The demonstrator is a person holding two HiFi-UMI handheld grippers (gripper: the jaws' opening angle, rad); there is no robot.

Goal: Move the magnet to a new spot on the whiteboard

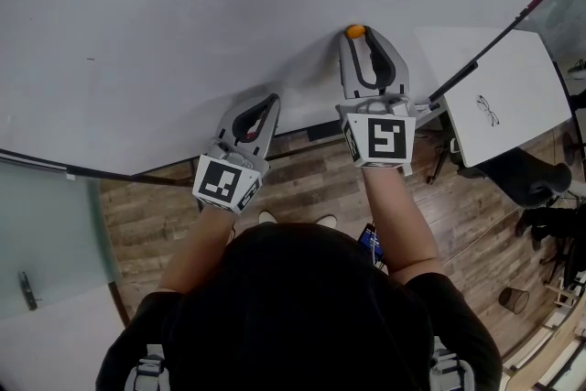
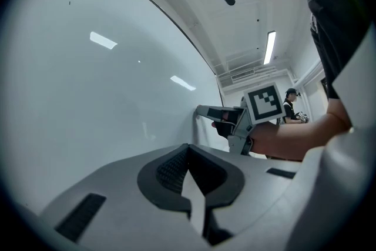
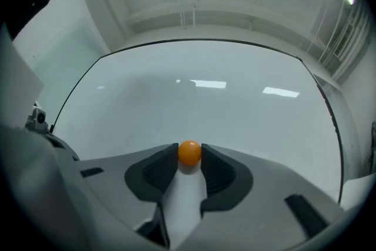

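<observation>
A small orange ball magnet [image 1: 355, 31] [image 3: 190, 151] sits on the whiteboard [image 1: 183, 14] [image 3: 205, 97]. My right gripper [image 1: 360, 37] [image 3: 189, 154] points at the board, and its two fingertips touch the magnet on either side, shut on it. My left gripper [image 1: 269, 99] [image 2: 188, 149] hovers lower left near the board's bottom edge, its jaws shut with nothing between them. In the left gripper view the right gripper [image 2: 202, 110] shows with its tips against the whiteboard [image 2: 88, 97].
A white desk [image 1: 513, 96] with a pair of glasses [image 1: 488, 110] stands to the right, with a dark chair [image 1: 526, 174] beside it. A glass panel [image 1: 46, 224] is at the lower left. Another person [image 2: 291, 106] stands far off.
</observation>
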